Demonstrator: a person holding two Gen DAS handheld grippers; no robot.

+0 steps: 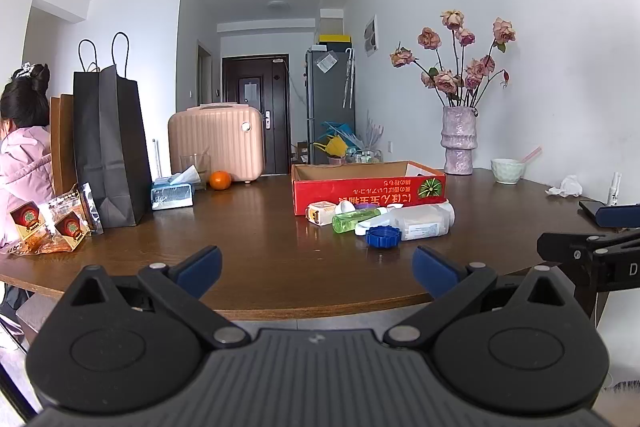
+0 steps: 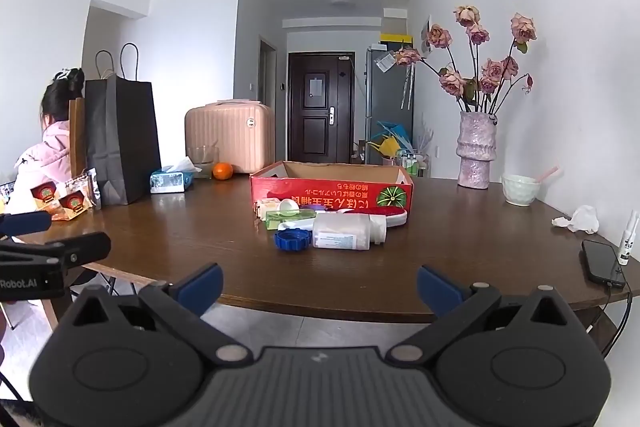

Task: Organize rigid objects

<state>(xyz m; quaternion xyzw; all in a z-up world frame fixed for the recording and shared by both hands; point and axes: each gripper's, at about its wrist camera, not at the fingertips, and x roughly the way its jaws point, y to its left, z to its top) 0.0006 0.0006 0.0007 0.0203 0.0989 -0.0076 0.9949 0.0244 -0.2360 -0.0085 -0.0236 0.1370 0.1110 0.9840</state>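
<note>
Left gripper (image 1: 316, 269) and right gripper (image 2: 319, 285): jaws wide, holding nothing. Right wrist view only: red brush (image 2: 390, 215) beside white bottle (image 2: 348, 231) on desk (image 2: 200, 227).

Red box (image 2: 331, 187), blue cap (image 2: 292, 240), green bottle (image 1: 355, 219).

Inside the red cardboard box (image 2: 332, 187), the floor is hidden behind its front wall in both views. In the cluster before it, a green bottle (image 2: 290, 217) is partly covered by the white plastic bottle (image 2: 346, 231), whose label print is too small to read. A red-and-white object (image 2: 394, 217) shows only one end behind that bottle. The phone (image 1: 592, 207) is largely hidden by the right gripper's blue finger (image 1: 618, 215), itself cut off by the frame's edge.
</note>
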